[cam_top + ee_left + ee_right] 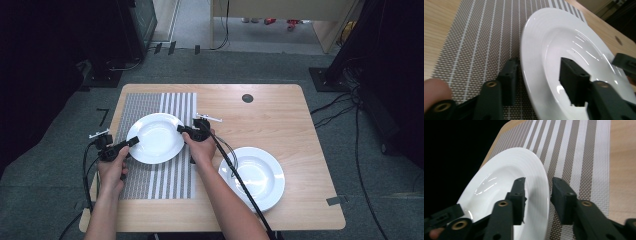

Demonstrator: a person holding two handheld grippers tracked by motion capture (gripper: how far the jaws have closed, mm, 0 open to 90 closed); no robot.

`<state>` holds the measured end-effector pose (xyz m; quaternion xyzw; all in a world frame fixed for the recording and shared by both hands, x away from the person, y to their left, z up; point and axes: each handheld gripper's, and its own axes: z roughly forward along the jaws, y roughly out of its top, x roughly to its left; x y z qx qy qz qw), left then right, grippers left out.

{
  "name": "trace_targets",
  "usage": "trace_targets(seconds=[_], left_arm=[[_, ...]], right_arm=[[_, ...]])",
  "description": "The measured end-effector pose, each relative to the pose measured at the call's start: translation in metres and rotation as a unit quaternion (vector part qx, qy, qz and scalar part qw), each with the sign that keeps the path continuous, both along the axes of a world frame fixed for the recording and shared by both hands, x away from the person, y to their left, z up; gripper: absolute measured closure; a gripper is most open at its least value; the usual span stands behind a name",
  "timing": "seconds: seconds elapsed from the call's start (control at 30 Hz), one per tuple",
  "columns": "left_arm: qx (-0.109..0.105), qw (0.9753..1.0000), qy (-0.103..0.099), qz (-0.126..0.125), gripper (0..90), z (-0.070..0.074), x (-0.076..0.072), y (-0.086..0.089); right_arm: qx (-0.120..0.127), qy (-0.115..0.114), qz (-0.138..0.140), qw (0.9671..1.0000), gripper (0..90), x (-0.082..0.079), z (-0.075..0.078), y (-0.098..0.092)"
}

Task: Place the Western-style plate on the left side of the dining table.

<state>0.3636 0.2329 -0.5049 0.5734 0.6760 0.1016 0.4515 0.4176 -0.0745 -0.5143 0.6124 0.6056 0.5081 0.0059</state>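
A white deep plate (155,137) sits over the striped placemat (157,182), held from both sides. My left gripper (131,143) grips its left rim. In the left gripper view one jaw lies outside the plate (541,47) against its edge, and the other is over the bowl. My right gripper (183,130) grips the right rim. In the right gripper view the rim of the plate (534,170) runs between the jaws, one inside and one beneath the edge. Both are shut on the plate's rim.
A second white plate (272,192) rests on the bare wood to the right, with the right gripper's cable lying across it. The placemat (479,37) covers the table's left part. A dark round grommet (247,98) sits near the far edge.
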Motion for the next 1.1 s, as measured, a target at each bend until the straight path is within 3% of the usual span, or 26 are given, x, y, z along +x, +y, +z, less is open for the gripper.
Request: trace_targets(seconds=[0.17, 0.27, 0.4, 0.53, 0.63, 0.8, 0.93, 1.1], left_arm=[[0.002, 0.9999, 0.001, 0.014, 33.3, 0.007, -0.003, 0.004], [0.009, 0.9999, -0.001, 0.005, 28.8, 0.015, -0.006, 0.001], [0.028, 0.9995, -0.009, -0.008, 23.3, 0.024, -0.012, -0.006], [0.039, 0.9991, -0.015, -0.012, 19.5, 0.031, -0.019, -0.009], [0.044, 0.9988, -0.018, -0.014, 17.7, 0.036, -0.026, -0.011], [0.055, 0.998, -0.026, -0.015, 14.0, 0.042, -0.036, -0.014], [0.085, 0.9954, -0.041, -0.016, 11.0, 0.049, -0.05, -0.022], [0.088, 0.9947, -0.052, -0.011, 10.5, 0.054, -0.062, -0.025]], right_arm=[[-0.02, -0.007, 0.001, 0.9998, 52.1, -0.004, 0.015, -0.002], [-0.041, -0.009, 0.011, 0.9991, 46.7, -0.006, 0.023, -0.006], [-0.073, -0.046, 0.029, 0.9958, 44.9, -0.01, 0.034, -0.011], [-0.059, -0.053, 0.041, 0.996, 38.6, -0.017, 0.044, -0.022], [-0.069, -0.07, 0.062, 0.9932, 31.8, -0.024, 0.049, -0.031], [-0.071, -0.086, 0.073, 0.9911, 30.6, -0.036, 0.057, -0.045], [-0.073, -0.092, 0.079, 0.9899, 29.6, -0.045, 0.064, -0.055], [-0.079, -0.096, 0.08, 0.989, 27.9, -0.056, 0.071, -0.069]])
